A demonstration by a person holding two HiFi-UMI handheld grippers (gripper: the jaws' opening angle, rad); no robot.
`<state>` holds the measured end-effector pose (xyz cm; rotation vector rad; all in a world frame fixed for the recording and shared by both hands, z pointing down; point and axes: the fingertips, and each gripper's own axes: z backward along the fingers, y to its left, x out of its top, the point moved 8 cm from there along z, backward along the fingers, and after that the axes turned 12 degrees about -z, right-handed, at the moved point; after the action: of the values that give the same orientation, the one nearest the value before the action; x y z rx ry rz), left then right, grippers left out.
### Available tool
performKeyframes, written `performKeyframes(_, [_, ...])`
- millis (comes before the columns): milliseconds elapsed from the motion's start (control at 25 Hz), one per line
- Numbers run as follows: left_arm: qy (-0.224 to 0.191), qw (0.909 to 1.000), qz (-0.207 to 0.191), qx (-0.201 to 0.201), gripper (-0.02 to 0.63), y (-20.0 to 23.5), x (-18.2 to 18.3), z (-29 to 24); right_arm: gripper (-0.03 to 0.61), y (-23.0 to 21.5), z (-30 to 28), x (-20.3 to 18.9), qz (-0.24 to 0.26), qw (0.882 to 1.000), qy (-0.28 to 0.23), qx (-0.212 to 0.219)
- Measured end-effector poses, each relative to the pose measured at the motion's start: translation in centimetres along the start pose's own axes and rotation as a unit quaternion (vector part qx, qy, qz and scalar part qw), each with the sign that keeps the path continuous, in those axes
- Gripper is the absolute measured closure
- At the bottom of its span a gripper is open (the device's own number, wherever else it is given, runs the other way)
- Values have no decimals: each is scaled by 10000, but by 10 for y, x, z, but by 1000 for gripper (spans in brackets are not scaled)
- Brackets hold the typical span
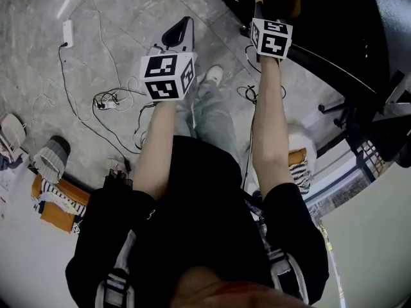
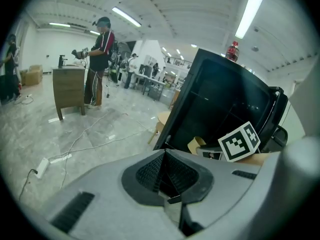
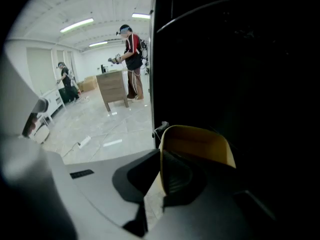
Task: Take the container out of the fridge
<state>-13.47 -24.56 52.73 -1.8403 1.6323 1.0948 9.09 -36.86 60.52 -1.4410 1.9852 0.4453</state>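
Your right gripper [image 3: 161, 170] has its fingers closed on the near wall of the yellow container [image 3: 197, 144], one finger inside the rim and one outside. The container stands at the dark open front of the black fridge [image 3: 230, 59]. Your left gripper [image 2: 164, 156], fingers pressed together on nothing, hangs nearby over the grey floor [image 1: 128, 18] and its loose cables [image 1: 106, 101].

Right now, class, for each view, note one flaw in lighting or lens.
Head view: strong fisheye bend, and the fridge is near-black. Left gripper view: ceiling lamp glares; edges darken in a round vignette. Right gripper view: fridge interior swallows the right half in black; there only the container catches light.
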Motion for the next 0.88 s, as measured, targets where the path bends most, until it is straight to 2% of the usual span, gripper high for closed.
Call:
performKeyframes(160, [-186, 9998, -46, 16, 604, -13, 7, 17, 557, 16, 33, -7, -695, 9962, -379, 365])
performKeyframes(280, [-304, 9995, -82, 41, 604, -16, 13, 33, 557, 29, 61, -12, -1255, 9884, -634, 570])
performKeyframes(520, [-819, 9962, -211, 182, 604, -26, 35, 61, 557, 39, 126, 0, -2168, 9608, -1392, 1019])
performKeyframes(640, [-1030, 9937, -418, 159, 604, -39, 51, 78, 558, 41, 160, -1, -2653, 9422, -1613, 1255])
performKeyframes(720, [-1240, 9909, -504, 148, 604, -49, 65, 91, 558, 45, 184, 1, -2810, 9315, -1751, 1506])
performKeyframes(880, [-1734, 9829, -580, 197, 604, -60, 93, 109, 558, 57, 227, 25, -2539, 9188, -2169, 2105])
